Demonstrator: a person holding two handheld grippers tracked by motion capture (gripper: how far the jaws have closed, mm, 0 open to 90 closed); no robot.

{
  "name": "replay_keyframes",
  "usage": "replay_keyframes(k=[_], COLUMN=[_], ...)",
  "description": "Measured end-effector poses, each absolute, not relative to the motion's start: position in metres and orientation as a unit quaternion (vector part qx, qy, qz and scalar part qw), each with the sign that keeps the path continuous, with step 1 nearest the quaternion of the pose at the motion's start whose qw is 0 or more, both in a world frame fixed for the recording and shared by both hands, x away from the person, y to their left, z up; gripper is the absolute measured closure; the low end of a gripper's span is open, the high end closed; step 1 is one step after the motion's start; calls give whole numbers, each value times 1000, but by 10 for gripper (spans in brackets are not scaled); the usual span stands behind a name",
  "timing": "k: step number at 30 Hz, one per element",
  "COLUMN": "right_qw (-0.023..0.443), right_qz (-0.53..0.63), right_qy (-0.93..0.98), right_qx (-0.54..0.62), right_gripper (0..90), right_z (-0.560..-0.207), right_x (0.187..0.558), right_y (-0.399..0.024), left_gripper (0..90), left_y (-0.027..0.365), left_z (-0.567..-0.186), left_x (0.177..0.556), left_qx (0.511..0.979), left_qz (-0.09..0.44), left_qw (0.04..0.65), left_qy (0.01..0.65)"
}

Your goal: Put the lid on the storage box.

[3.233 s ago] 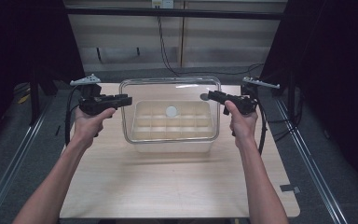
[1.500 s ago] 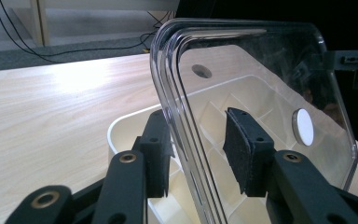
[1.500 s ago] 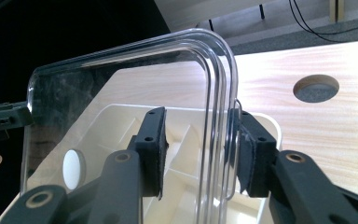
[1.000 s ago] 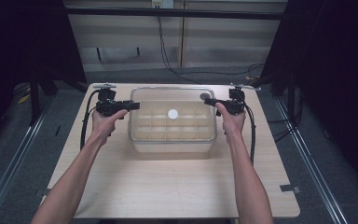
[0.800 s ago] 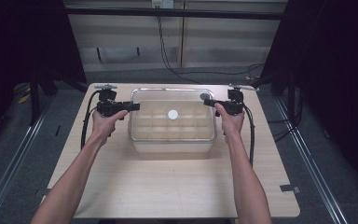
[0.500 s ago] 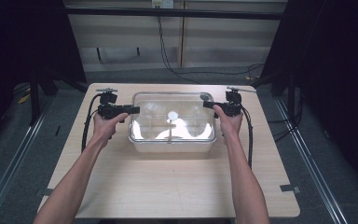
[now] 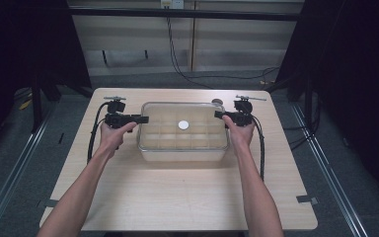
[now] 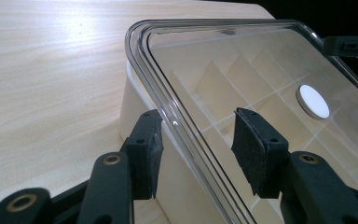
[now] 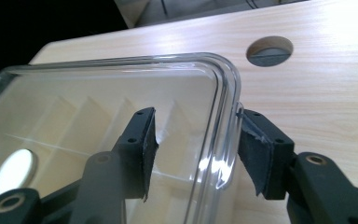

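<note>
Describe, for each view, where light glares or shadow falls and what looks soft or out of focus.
High view: table evenly lit, surroundings dark, picture slightly soft. Left gripper view: glare on the wood at top, a small glint on the clear lid rim, near tool pads a little soft. Right gripper view: bright glare on the lid's curved edge and the far tabletop.

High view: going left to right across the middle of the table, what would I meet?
Left gripper → clear lid on the compartment box → white disc → right gripper, jaws of both astride the lid's rim and just been opening.
</note>
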State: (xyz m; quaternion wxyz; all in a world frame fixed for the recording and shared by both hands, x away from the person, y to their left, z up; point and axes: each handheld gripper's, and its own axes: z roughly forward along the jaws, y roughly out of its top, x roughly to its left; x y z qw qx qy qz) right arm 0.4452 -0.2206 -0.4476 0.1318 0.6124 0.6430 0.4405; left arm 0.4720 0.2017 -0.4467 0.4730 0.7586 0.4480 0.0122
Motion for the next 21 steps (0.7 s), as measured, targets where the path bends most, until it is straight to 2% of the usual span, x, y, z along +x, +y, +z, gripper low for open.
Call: replay_keyframes(k=[6, 9, 12, 16, 21], right_qw=[130, 137, 142, 141, 143], right_qz=[441, 431, 432, 446, 453], right_qy=[641, 649, 658, 660, 665], right_qx=[615, 611, 600, 588, 576], right_gripper=[474, 421, 378, 326, 276], right_z=[-453, -451, -450, -448, -440], right_x=[446, 444, 441, 436, 427], right_y=[-221, -221, -225, -232, -234], left_gripper=[486, 459, 363, 277, 229], left_y=[199, 200, 204, 209, 207], left_z=[-451, -452, -452, -452, -444], left_x=[472, 471, 469, 465, 452], left_qx=[765, 766, 764, 766, 782], left_qz=[8, 17, 19, 20, 52], left_qw=[463, 461, 458, 455, 445], left_qy=[447, 447, 454, 453, 434])
